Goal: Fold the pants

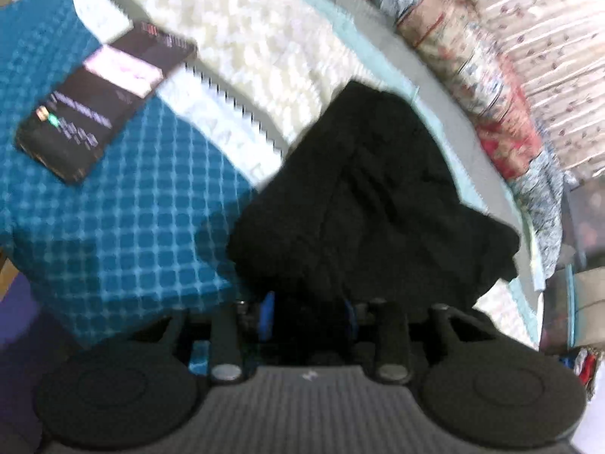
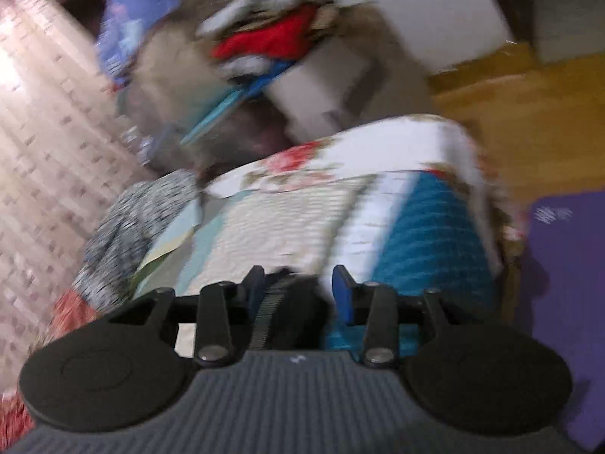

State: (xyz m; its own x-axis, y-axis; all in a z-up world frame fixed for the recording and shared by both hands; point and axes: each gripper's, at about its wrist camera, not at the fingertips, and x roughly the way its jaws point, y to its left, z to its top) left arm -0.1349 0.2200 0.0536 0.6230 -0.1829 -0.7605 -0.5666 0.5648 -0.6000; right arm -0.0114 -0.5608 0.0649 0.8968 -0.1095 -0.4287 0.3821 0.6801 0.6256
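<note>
The black pants (image 1: 363, 196) lie bunched on the bed (image 1: 124, 234) near its far edge, seemingly part-folded. The left gripper (image 1: 308, 312) and right gripper (image 2: 298, 291) both gape, holding nothing.

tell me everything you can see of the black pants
The black pants look like soft, matte cloth, bunched into a rough folded heap with creases and no clear legs or waistband showing. They lie on the bed, across the blue checked cover and the cream textured blanket. Their near edge sits between the fingers of the left gripper. In the right wrist view, a dark ribbed bit sits by the right gripper, too blurred to identify.
</note>
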